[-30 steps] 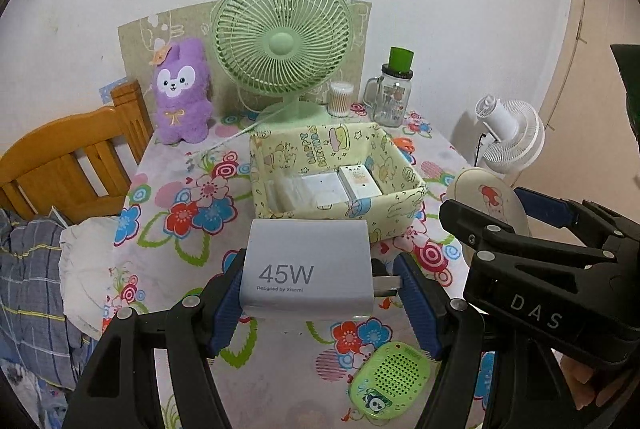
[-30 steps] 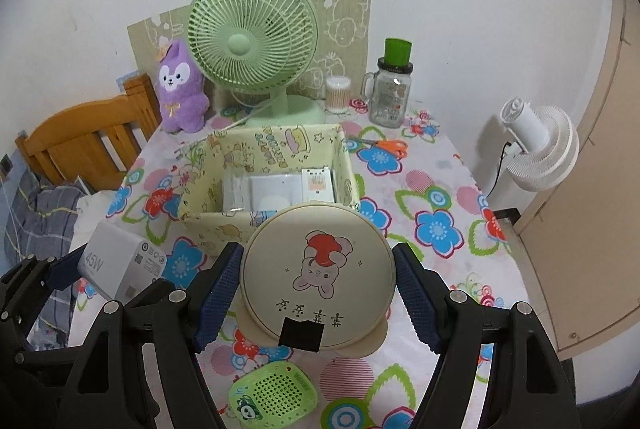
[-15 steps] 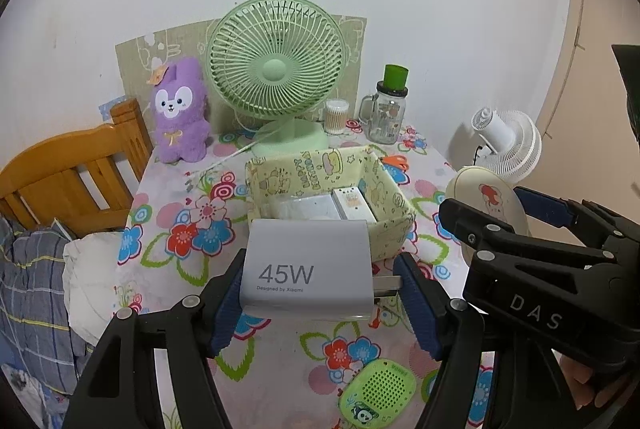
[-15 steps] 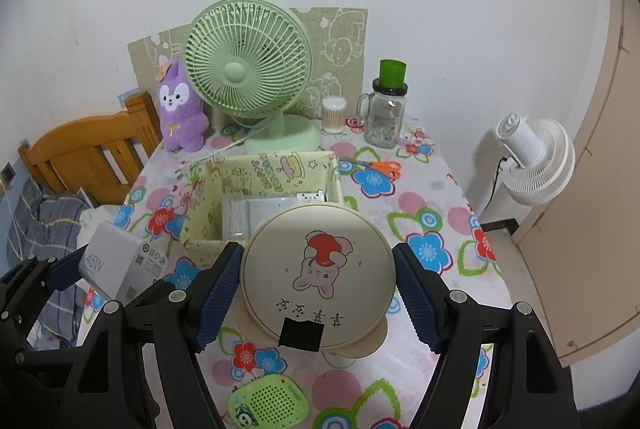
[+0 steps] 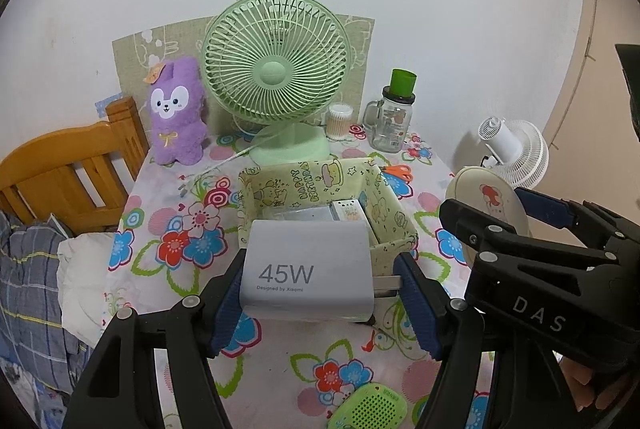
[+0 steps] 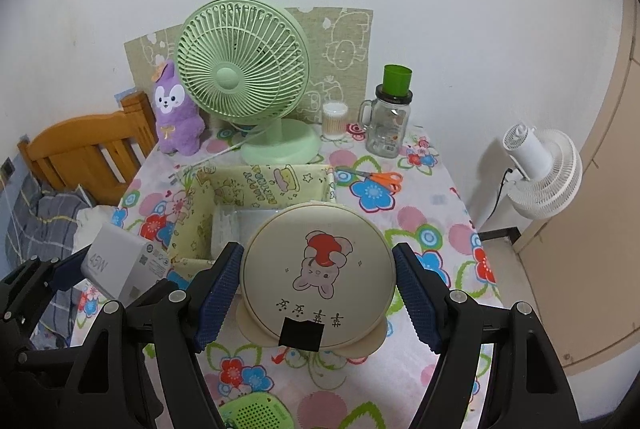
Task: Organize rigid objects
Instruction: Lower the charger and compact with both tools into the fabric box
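My left gripper (image 5: 320,293) has its jaws clenched on a white charger (image 5: 308,269), blue pads pressed on both sides, prongs sticking out toward the right pad. My right gripper (image 6: 316,293) has its jaws clenched on a round cream mirror (image 6: 320,273) with a cartoon bunny print, pads on its left and right rim. Both things are held above the tabletop (image 5: 280,361), just in front of the yellow fabric box (image 5: 384,205).

The box is open on top and its near wall sits right behind both held things. Inside it lie flat white items; I cannot tell what they are. Its far wall stands close to the base of the green fan (image 5: 276,77).

Along the back edge stand a purple plush (image 5: 176,109), a cotton swab jar (image 5: 340,121) and a glass mug with a green lid (image 5: 392,117). Orange scissors (image 6: 380,179) lie right of the box, near it but apart. A green perforated gadget (image 5: 372,409) lies at the near edge under my grippers.

There is bare floral cloth left of the box and along the right side. A wooden chair (image 5: 68,173) stands off the left edge, and a white floor fan (image 6: 540,173) stands off the right edge, lower than the tabletop.
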`<act>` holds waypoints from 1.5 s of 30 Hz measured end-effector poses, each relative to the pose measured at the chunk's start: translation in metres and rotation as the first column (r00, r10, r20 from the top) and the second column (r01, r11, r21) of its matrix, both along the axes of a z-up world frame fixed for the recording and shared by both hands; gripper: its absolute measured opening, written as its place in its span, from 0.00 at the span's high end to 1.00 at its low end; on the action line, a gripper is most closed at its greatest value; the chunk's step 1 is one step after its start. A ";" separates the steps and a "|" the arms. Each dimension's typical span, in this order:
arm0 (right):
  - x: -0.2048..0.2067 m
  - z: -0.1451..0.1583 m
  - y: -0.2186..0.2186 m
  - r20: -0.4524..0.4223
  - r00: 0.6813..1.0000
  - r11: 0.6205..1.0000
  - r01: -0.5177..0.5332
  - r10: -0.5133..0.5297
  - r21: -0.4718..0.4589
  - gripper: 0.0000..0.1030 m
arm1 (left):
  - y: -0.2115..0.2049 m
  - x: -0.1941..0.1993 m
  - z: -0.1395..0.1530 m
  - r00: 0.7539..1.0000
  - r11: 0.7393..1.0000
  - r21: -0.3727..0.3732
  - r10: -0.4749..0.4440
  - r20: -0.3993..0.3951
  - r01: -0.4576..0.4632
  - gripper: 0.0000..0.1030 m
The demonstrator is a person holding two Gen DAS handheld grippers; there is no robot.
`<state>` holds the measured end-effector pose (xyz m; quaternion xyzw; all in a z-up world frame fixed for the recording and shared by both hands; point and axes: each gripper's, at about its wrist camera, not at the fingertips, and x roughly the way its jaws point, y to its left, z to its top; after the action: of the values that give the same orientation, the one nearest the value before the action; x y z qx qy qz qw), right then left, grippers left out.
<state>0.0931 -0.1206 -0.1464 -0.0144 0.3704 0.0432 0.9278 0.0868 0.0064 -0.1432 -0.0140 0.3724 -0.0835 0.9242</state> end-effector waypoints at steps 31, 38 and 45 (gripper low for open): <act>0.088 -0.036 -0.001 -0.086 0.989 0.993 -0.120 0.118 -0.013 0.25 | -0.012 0.086 -0.045 0.994 0.998 -0.008 0.057 -0.089 -0.058 0.29; 0.105 -0.046 0.004 -0.103 0.986 0.991 -0.134 0.133 -0.006 0.25 | -0.015 0.107 -0.059 0.993 0.998 -0.015 0.056 -0.107 -0.058 0.29; 0.123 -0.055 0.005 -0.114 0.983 0.990 -0.144 0.143 0.000 0.25 | -0.017 0.128 -0.070 0.992 0.998 -0.014 0.056 -0.115 -0.059 0.29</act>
<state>0.2160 -0.1151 -0.2010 -0.0423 0.4207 0.1090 0.8996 0.2147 -0.0104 -0.2136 -0.0376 0.4236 -0.0592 0.9031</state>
